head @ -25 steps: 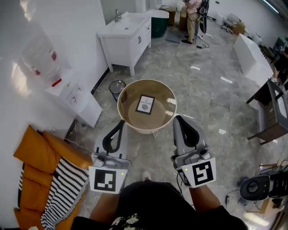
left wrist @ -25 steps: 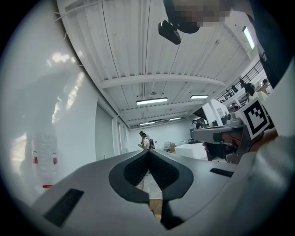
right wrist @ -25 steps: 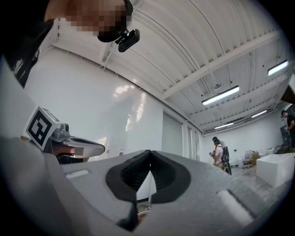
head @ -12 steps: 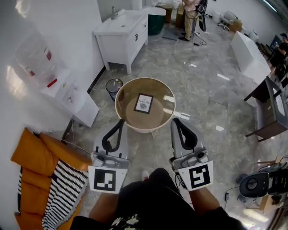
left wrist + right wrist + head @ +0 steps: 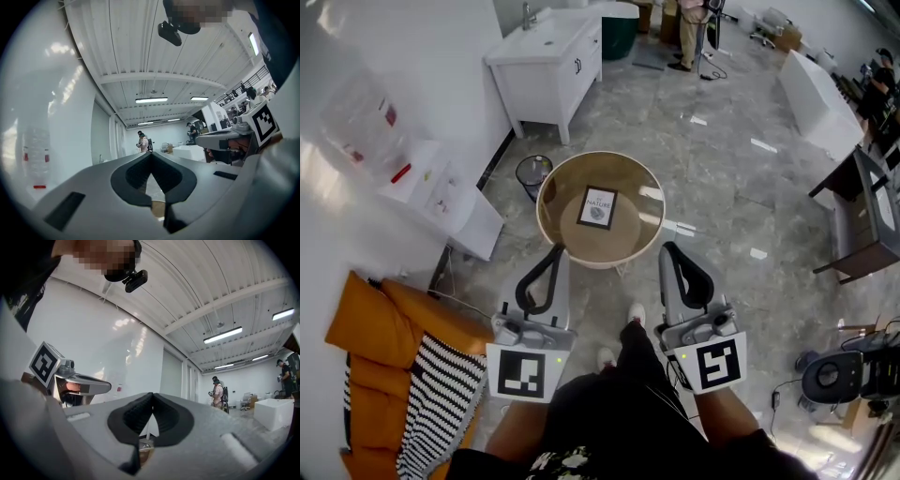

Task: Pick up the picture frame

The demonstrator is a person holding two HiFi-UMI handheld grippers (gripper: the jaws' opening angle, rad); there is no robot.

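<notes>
Picture frame (image 5: pixel 598 207) lies flat on the round counter (image 5: pixel 549 225), ahead of both tools and between their lines, touching neither. Its long axis runs away from the tools, with the far end leaning slightly right. Left tool (image 5: pixel 555 251) and right tool (image 5: pixel 667 247) both have their jaws pressed together and hold nothing. Their tips are near the counter's near rim. The grey polished floor (image 5: pixel 722 187) carries a white sink cabinet (image 5: pixel 546 66) beyond the left tool.
</notes>
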